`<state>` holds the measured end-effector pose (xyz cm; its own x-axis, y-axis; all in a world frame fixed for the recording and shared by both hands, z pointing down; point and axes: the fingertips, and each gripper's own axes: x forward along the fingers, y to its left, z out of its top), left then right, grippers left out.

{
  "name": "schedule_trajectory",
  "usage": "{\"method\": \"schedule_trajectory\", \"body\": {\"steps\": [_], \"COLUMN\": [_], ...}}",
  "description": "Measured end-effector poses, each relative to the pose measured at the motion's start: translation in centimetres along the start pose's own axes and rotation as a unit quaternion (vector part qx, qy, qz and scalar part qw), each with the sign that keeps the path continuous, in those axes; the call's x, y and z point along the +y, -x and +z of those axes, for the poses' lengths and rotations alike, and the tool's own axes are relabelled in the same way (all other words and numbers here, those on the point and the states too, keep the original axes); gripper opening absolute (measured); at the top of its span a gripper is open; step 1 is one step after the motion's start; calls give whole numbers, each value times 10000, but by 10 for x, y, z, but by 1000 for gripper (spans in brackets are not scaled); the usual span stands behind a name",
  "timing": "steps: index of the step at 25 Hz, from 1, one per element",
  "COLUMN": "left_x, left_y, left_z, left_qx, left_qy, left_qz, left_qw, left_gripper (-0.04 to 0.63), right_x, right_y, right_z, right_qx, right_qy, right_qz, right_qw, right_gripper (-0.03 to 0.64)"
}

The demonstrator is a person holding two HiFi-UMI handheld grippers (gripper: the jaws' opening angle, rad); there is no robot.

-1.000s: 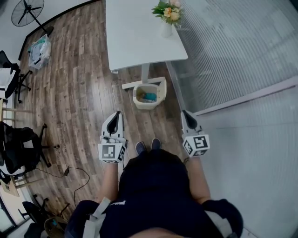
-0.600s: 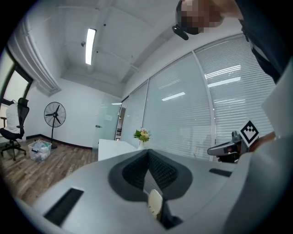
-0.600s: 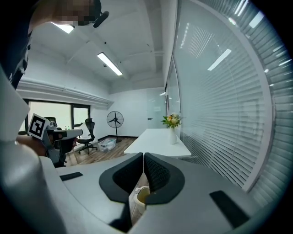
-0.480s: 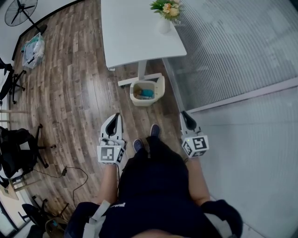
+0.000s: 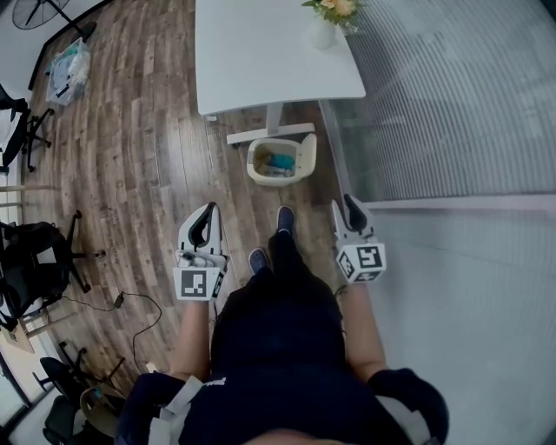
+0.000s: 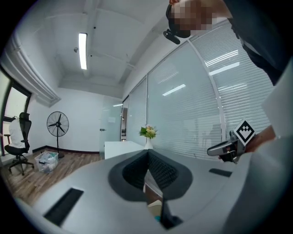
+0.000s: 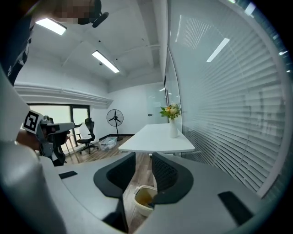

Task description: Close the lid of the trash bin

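A small cream trash bin stands on the wood floor by the table's foot, its lid tipped up on the right side and bluish rubbish inside. Both grippers hang in the air short of it, on either side of the person's feet. My left gripper is shut with nothing in it; its pads meet in the left gripper view. My right gripper has its jaws opening, with nothing between them. Through that gap the right gripper view shows the bin below and ahead.
A white table with a vase of flowers stands beyond the bin. A glass wall with blinds runs along the right. Office chairs, a floor fan and a cable lie to the left.
My right gripper's jaws have parted from shut. Both grippers have sunk a little, and the person has put one foot forward toward the bin.
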<state>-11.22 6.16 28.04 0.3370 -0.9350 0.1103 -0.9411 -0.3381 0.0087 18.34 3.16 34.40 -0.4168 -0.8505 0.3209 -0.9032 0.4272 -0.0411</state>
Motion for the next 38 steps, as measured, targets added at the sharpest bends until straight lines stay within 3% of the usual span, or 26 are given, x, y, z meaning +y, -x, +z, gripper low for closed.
{"method": "schedule_trajectory", "body": {"steps": [8, 14, 21, 24, 29, 33, 38], "left_x": [6, 1, 16, 16, 19, 18, 17], "left_y": [-65, -108, -140, -148, -164, -171, -172], "left_z": [-14, -68, -121, -135, -156, -166, -185], "left_qx": [-142, 167, 302, 127, 95, 20, 54], "left_qy": [28, -19, 92, 256, 215, 276, 328], "left_qz": [177, 159, 259, 41, -154, -322, -419], "left_qw": [9997, 9997, 9992, 9996, 9996, 9991, 9986], "left_gripper": [8, 8, 8, 8, 8, 8, 8], "right_x": [-39, -58, -89, -96, -104, -110, -105], "right_y": [-87, -150, -208, -220, -242, -247, -255], "right_z": [-49, -109, -195, -226, -263, -284, -295], "right_qx": [449, 937, 1230, 1383, 1617, 1706, 1756], "right_qy": [182, 216, -242, -228, -26, -338, -214], "right_qz": [206, 368, 101, -33, -125, -266, -204], "right_qw": [9986, 9947, 9921, 9901, 9868, 9844, 9840], "right_gripper": [117, 126, 140, 143, 143, 146, 135]}}
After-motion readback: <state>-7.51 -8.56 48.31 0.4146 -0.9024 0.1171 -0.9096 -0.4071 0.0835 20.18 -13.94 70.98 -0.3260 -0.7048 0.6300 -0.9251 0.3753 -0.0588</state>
